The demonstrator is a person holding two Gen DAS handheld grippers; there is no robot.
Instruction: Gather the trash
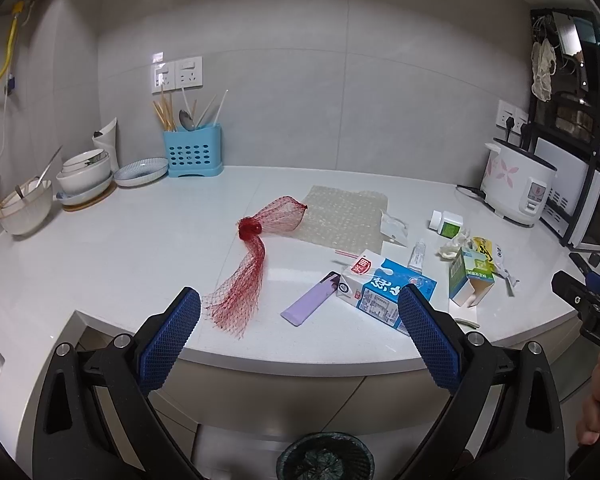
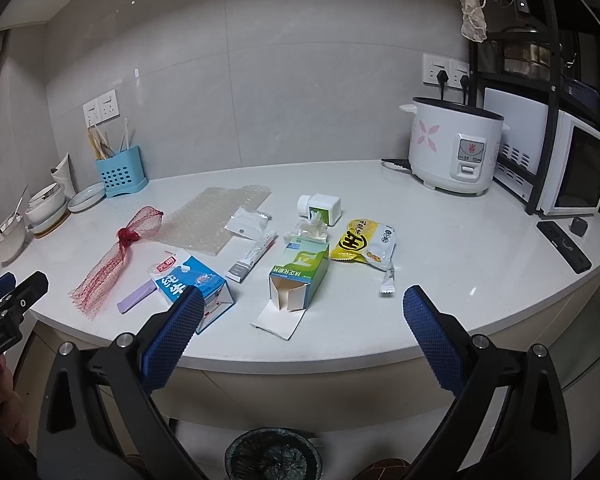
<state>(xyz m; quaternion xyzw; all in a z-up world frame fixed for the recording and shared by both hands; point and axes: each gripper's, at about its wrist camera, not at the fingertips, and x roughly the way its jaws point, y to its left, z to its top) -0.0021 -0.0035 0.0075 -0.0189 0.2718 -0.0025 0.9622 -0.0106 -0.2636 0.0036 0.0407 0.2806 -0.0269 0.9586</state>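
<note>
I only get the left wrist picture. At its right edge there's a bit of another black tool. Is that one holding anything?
Observer: No. The right gripper is open, its jaws wide apart with nothing between them.
Operator: What's the yellow thing peeking out behind the green box?
Observer: A yellow and white snack packet, lying flat just to the right of that box.
Operator: And the dark shape near the microwave?
Observer: A black remote control, lying on the counter in front of the microwave.
</note>
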